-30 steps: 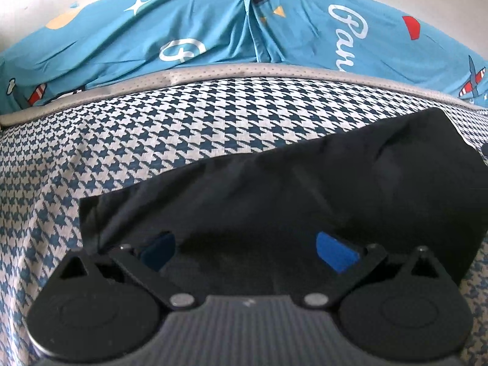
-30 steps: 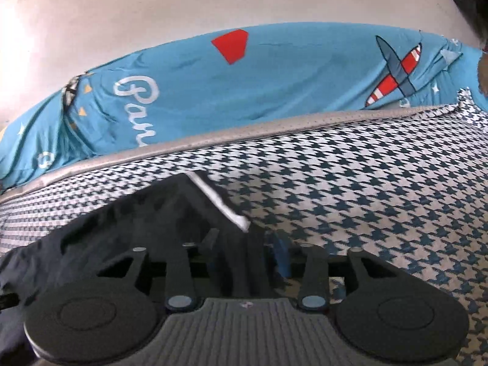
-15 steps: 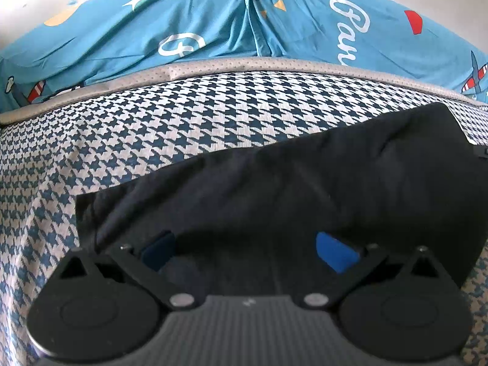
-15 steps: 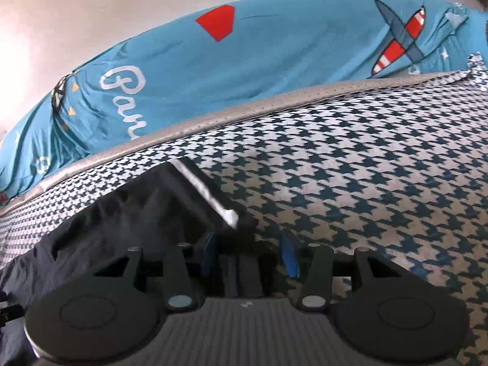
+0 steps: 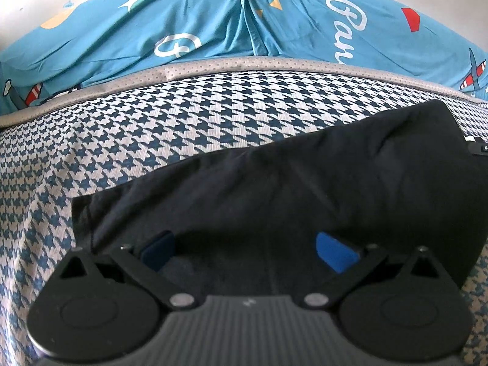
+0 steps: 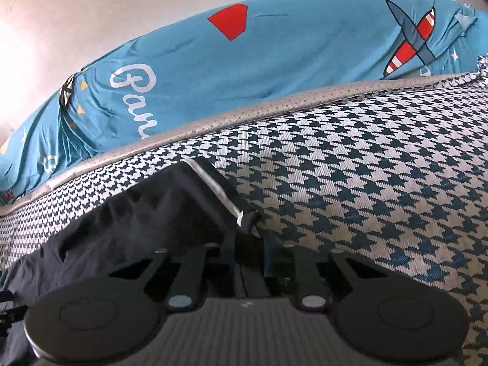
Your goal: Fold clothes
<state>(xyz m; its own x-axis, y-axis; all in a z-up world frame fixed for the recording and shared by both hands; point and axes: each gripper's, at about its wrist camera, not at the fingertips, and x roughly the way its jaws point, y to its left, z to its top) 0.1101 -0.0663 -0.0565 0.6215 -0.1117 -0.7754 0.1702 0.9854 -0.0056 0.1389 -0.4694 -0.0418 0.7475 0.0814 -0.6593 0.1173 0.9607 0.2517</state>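
A black garment (image 5: 289,183) lay spread across the houndstooth-patterned bed cover (image 5: 152,140), filling the lower centre and right of the left wrist view. The left hand-held gripper (image 5: 247,248) sat low in the frame with its blue-padded fingers (image 5: 334,251) set wide apart over the dark cloth, clasping nothing.

In the right wrist view, the right hand-held gripper (image 6: 248,259) stood at lower centre, its fingers drawn close together and pinching a corner of the black garment (image 6: 146,216). A pale strip (image 6: 213,187) ran along the garment's raised edge just above the pinch, slanting from the upper left down toward the fingers. The rest of the cloth trailed off to the lower left of that frame, while bare houndstooth cover (image 6: 381,189) filled the right.

Behind the bed cover in both views ran a grey perforated edging (image 5: 244,64), and above it a blue printed fabric (image 5: 213,21) with white lettering, a red shape and a striped aeroplane (image 6: 410,39).
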